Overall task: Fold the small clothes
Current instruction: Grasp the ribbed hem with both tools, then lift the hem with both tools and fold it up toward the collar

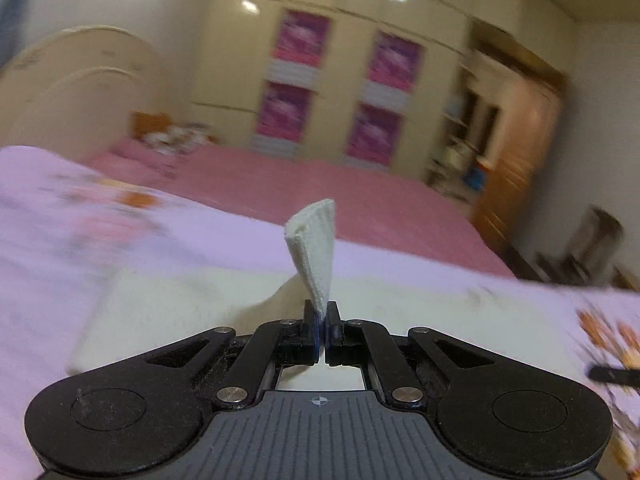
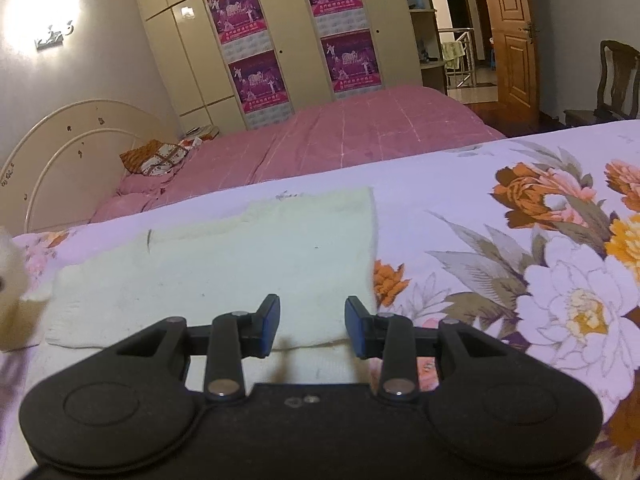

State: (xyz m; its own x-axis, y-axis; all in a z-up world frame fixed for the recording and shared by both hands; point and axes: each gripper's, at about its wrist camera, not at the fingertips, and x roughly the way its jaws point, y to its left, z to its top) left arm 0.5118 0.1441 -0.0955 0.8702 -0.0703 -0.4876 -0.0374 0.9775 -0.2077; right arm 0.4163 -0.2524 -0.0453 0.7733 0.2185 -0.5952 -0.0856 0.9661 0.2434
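A pale cream cloth lies flat on the floral sheet. My left gripper is shut on a corner of the cloth, which stands up as a folded point above the jaws; the rest of the cloth spreads out below. My right gripper is open and empty, hovering just over the cloth's near right edge. A blurred lifted part of the cloth shows at the left edge of the right wrist view.
A pink bed with a cream headboard lies beyond the floral sheet. A wardrobe with purple posters stands behind. A wooden door and chair are at the right.
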